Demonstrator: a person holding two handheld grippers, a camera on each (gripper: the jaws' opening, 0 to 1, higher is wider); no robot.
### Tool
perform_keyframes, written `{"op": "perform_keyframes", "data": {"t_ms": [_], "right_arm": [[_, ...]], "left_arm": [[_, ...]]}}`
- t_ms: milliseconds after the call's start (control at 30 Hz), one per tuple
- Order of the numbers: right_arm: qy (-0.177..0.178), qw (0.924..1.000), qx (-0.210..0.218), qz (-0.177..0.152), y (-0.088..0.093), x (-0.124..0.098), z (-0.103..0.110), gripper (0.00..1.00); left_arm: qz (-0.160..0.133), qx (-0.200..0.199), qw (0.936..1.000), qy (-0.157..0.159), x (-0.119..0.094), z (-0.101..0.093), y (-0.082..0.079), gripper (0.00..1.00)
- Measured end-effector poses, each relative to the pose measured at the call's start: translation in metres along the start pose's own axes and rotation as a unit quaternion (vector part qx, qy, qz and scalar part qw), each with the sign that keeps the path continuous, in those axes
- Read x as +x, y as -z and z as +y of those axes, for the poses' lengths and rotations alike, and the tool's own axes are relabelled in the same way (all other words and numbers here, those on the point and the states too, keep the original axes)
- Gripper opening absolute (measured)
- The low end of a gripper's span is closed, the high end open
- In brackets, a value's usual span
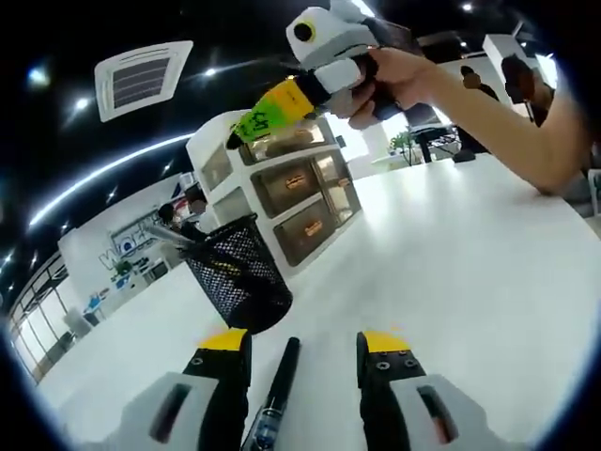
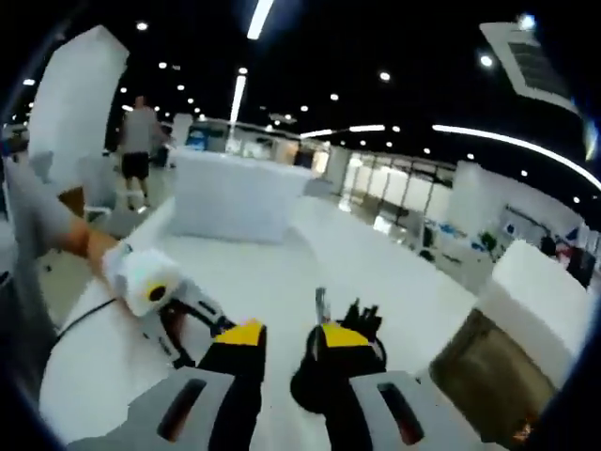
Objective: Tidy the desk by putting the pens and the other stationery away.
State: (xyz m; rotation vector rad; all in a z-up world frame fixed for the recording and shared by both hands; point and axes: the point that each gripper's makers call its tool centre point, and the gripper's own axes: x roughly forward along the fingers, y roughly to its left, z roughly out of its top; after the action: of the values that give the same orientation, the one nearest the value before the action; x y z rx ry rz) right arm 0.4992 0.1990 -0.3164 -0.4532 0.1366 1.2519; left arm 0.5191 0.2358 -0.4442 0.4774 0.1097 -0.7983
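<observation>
Wide white desk (image 1: pixel 451 272), drawer unit, mesh cup, one pen.
The desk is smooth, glossy and curved. On it stands a white drawer unit (image 1: pixel 282 178) with translucent brownish drawer fronts; just beside it stands a black wire-mesh cup (image 1: pixel 239 272), round, pens already sticking out of it. A slim black pen (image 1: pixel 280 385) lies flat on the desk between the left gripper (image 1: pixel 303 352)'s parted jaws, ungripped. The right gripper (image 2: pixel 286 336), held high, has jaws slightly apart, gripping nothing.
</observation>
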Motion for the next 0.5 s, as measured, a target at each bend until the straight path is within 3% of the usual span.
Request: {"op": "perform_keyframes", "data": {"t_ms": [67,267,500], "right_arm": [[0.007,0.9997,-0.013,0.021,0.006,0.006,0.001,0.23],[0.025,0.9988,-0.009,0.041,0.015,0.003,-0.005,0.23],[0.029,0.9982,-0.016,0.049,0.016,-0.005,-0.005,0.23]], "left_arm": [[0.000,0.002,1.0000,-0.001,0.000,-0.001,-0.001,0.45],[-0.009,0.000,0.9999,-0.004,0.000,0.000,-0.005,0.45],[-0.022,-0.001,0.9997,-0.009,-0.004,-0.024,-0.025,0.46]]}}
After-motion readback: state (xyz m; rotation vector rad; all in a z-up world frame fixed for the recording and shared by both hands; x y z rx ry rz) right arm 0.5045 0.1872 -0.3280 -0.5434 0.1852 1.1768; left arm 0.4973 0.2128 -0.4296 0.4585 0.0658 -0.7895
